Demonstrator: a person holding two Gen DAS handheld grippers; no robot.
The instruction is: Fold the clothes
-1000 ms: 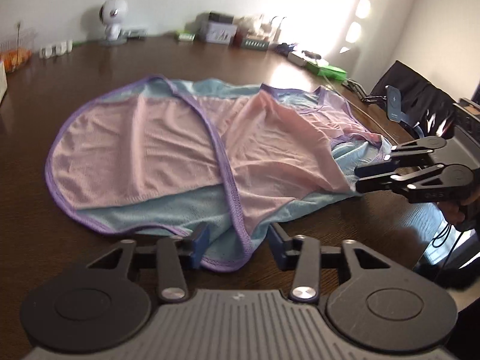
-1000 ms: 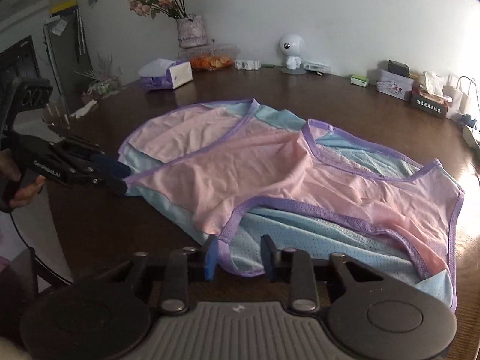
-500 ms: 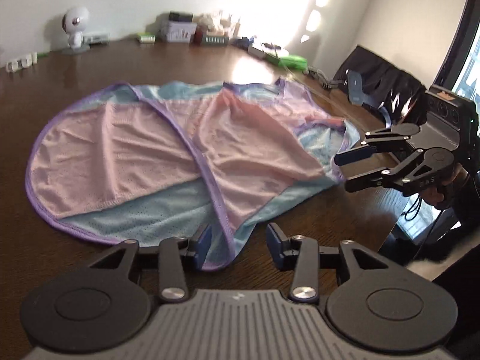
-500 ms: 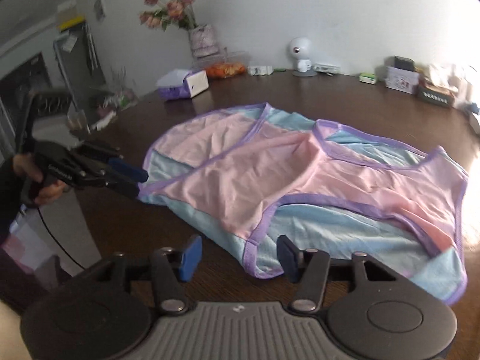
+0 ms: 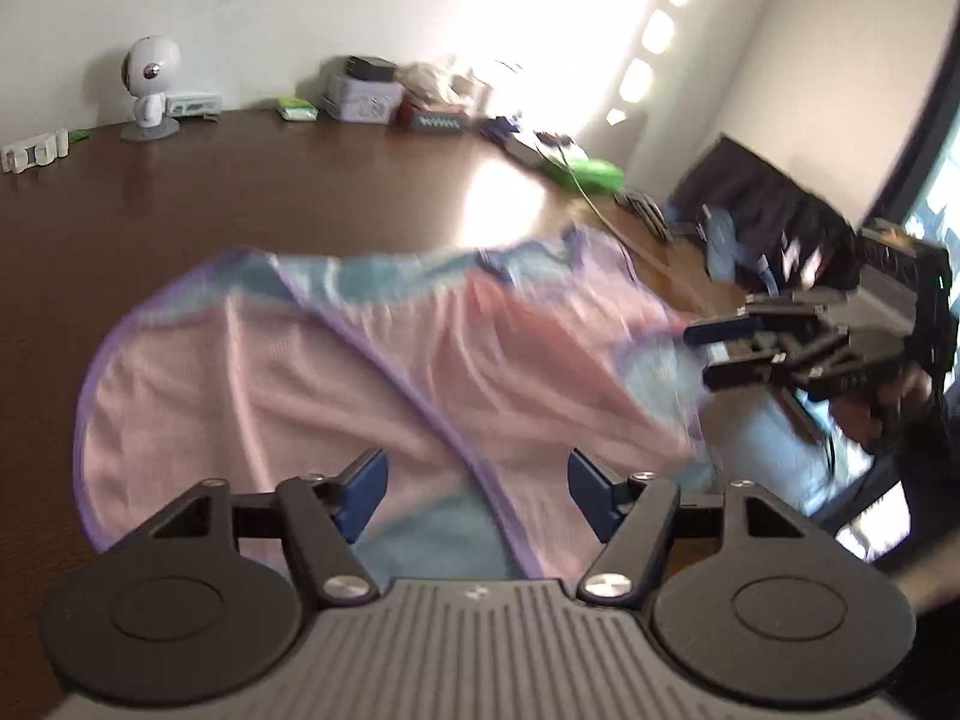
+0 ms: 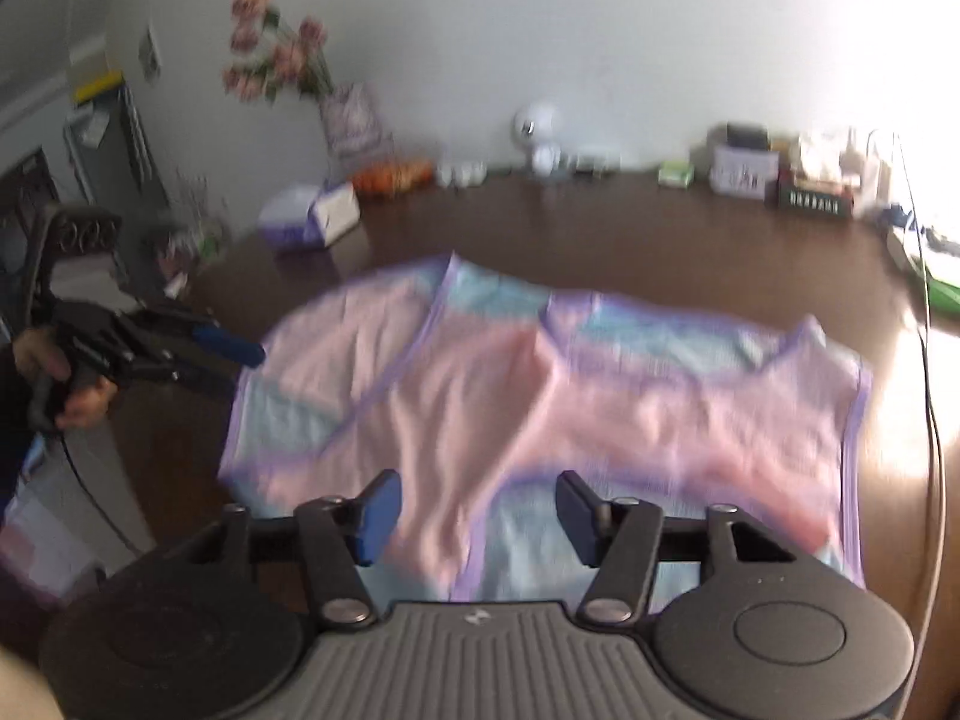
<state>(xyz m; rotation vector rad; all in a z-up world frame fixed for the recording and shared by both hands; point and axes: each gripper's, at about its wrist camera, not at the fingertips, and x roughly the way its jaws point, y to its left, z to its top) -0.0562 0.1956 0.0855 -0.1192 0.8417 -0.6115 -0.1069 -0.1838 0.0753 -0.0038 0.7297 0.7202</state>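
- Pink and blue mesh garment (image 5: pixel 372 372), purple trim, spread rumpled on the dark tabletop (image 5: pixel 210 192).
- Left claw (image 5: pixel 474 495) and right claw (image 6: pixel 477 510) have both just been opening, gripping nothing; the cloth lies at 12 o'clock beyond each.

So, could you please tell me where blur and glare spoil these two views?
Left wrist view: motion blur smears the garment and the right tongs; window glare washes out the far wall and puts a bright patch on the table. Right wrist view: blurred all over, glare burning out the right edge.
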